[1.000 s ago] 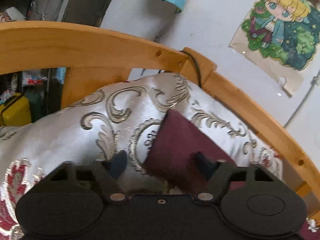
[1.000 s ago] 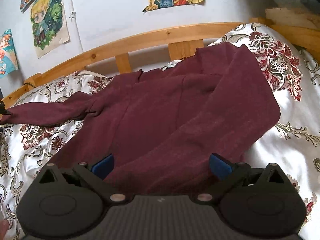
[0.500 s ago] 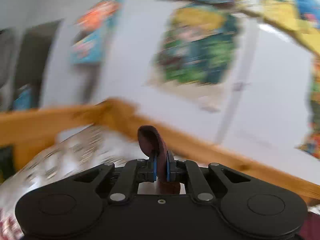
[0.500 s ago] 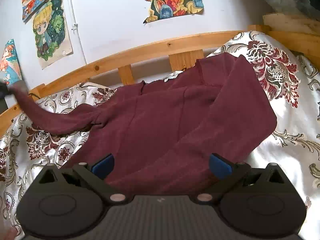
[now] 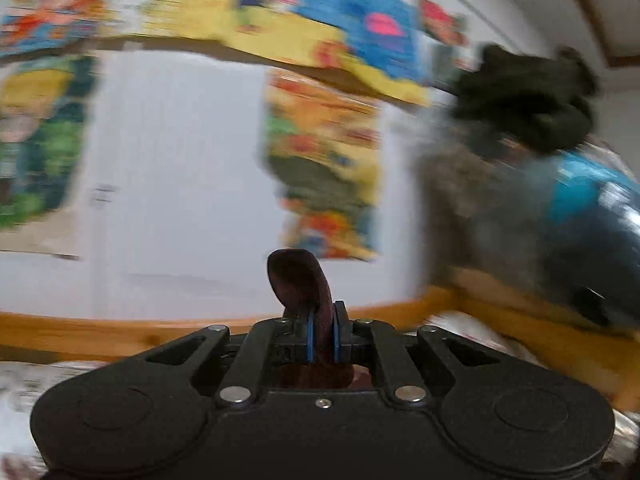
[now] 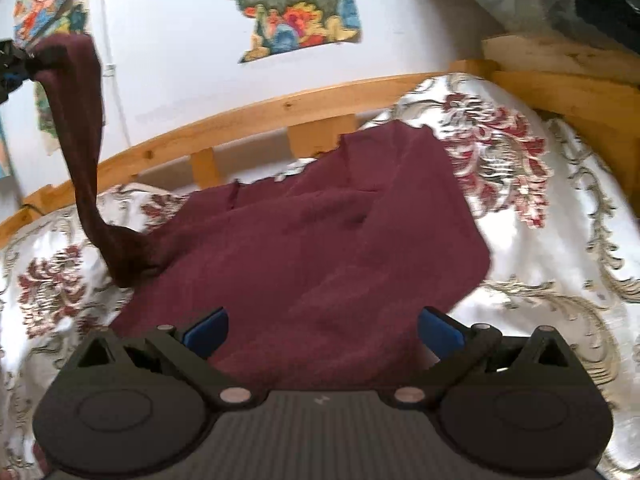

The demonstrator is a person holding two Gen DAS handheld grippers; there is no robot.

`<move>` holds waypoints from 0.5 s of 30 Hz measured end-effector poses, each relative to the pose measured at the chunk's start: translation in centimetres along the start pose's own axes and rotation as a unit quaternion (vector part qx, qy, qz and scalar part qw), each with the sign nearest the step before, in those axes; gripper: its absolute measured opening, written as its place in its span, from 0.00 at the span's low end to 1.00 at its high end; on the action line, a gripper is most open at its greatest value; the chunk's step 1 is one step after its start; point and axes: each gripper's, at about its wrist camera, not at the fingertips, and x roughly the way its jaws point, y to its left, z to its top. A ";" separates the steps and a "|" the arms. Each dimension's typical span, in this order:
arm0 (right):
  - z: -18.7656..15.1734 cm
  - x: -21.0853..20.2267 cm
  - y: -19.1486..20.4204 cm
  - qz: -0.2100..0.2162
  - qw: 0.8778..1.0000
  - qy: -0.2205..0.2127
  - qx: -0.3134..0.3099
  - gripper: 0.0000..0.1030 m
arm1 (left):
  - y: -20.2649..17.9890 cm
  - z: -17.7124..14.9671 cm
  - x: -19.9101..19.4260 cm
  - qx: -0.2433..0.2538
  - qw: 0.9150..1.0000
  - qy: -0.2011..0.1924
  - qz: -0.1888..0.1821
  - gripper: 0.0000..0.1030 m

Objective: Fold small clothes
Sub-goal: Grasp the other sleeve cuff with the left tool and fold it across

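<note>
**White wall, wooden bed, bright posters**

I see a white wall [image 6: 168,40] hung with colourful cartoon posters [image 6: 288,4], and a thin white conduit [image 6: 116,80] running down it. Below runs a curved wooden bed rail [image 6: 248,116] with short slats. The bed carries a satin cover [image 6: 560,220] patterned with red flowers and gold scrolls. On my left camera the wall posters [image 5: 324,168] are smeared by blur. Even daylight throughout.

Sweater [image 6: 320,248] spread on bedspread [image 6: 560,272], in front of bed rail [image 6: 256,114]. Wall with posters [image 6: 292,4] behind rail. Sleeve [image 6: 82,132] raised at sweater's left, its end between left gripper [image 5: 322,338] pads. Right gripper [image 6: 322,330] above sweater's near edge.
</note>
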 end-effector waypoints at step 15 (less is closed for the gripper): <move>1.3 -0.4 -9.3 -0.126 0.988 0.001 0.089 1.00 | -12.3 -13.2 4.8 0.013 0.980 0.132 -0.149 0.09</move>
